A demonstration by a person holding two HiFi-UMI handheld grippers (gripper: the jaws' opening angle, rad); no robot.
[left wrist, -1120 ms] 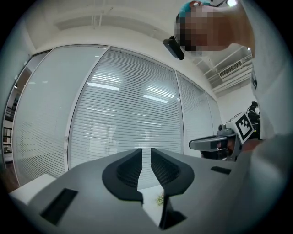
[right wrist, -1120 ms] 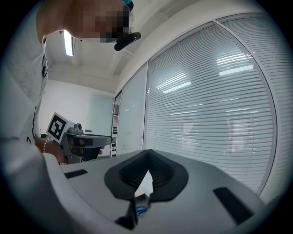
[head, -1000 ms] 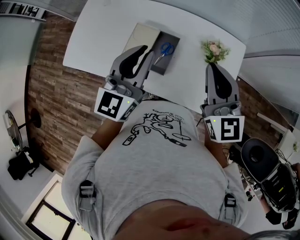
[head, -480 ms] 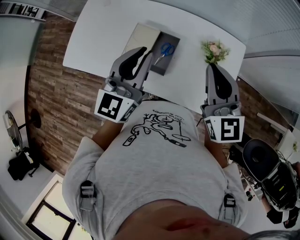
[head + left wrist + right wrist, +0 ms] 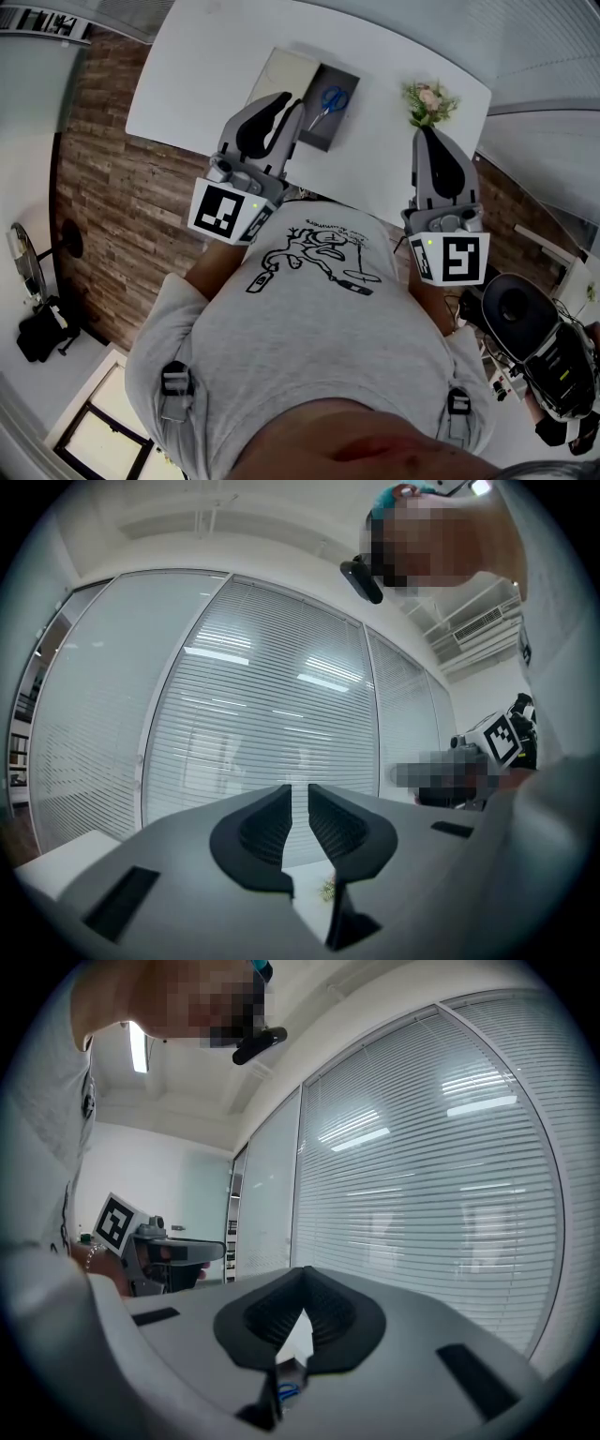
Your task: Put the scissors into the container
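Scissors (image 5: 330, 99) are found in the container (image 5: 349, 81), upper centre, so placing appears complete; left gripper (image 5: 298, 794) is narrowly parted, right gripper (image 5: 303, 1277) clenched, both empty.

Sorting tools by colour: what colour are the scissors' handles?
Blue. The scissors show best in the head view.

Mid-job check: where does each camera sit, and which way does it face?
Head view: on the person's head, facing steeply down at the white table and dark grey open container with blue-handled scissors in it; grey T-shirt, left gripper, right gripper show.
Left gripper view: on the left gripper, tilted up at slatted window blinds; own fingers narrowly apart.
Right gripper view: on the right gripper, facing the same blinds; own fingers closed.
Shared: left gripper view catches the right gripper's marker cube; right gripper view the left's.
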